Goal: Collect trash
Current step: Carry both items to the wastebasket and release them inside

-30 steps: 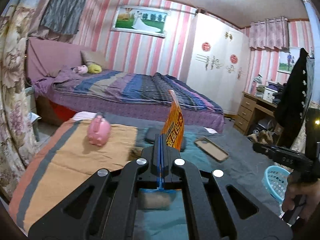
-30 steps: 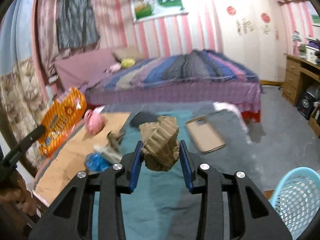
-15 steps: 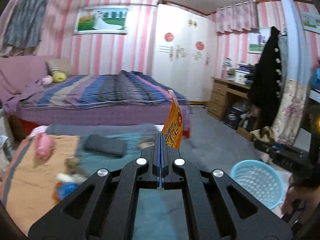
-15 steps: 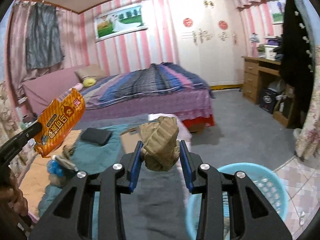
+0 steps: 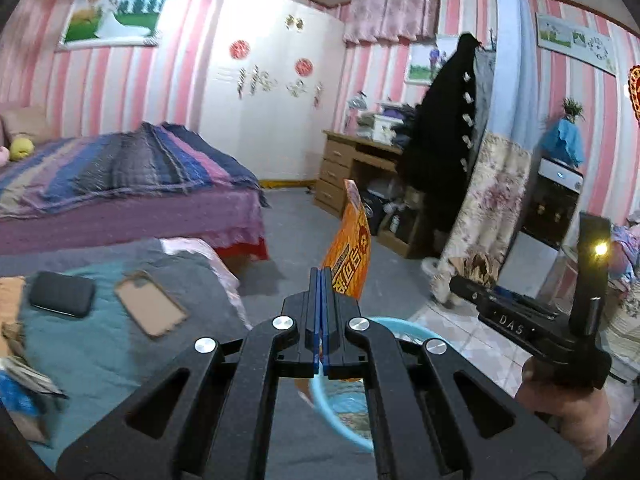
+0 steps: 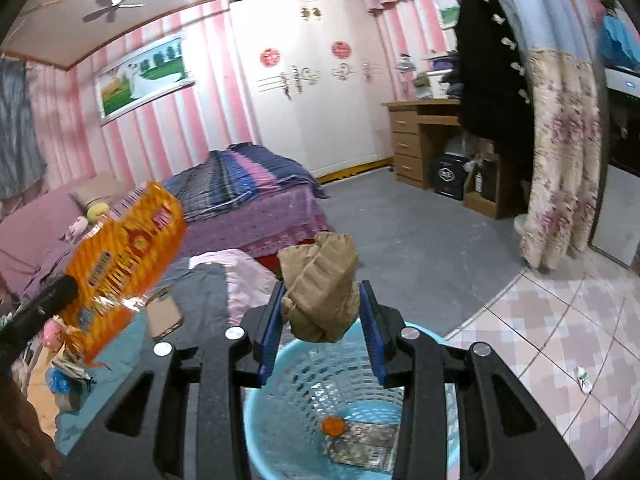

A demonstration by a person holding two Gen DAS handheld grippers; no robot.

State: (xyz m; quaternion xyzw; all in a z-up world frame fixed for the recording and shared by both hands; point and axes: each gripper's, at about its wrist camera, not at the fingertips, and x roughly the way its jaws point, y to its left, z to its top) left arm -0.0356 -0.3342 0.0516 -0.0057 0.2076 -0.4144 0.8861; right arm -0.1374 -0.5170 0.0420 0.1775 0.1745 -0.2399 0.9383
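My right gripper (image 6: 322,320) is clamped on a crumpled brown paper wad (image 6: 320,292), light and squishy, right above the light blue plastic mesh basket (image 6: 280,384). My left gripper (image 5: 321,312) is pinched flat on a slick orange foil snack bag (image 5: 350,258) by its bottom edge, with the basket rim just below. Open floor beyond.

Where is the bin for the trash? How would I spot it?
Find the bed with the teal and grey blanket nearest the cameras. On the floor just past its edge, right under the right gripper, stands the light blue basket. It is the only round plastic thing with holes in its wall, and it already holds a small orange ball.
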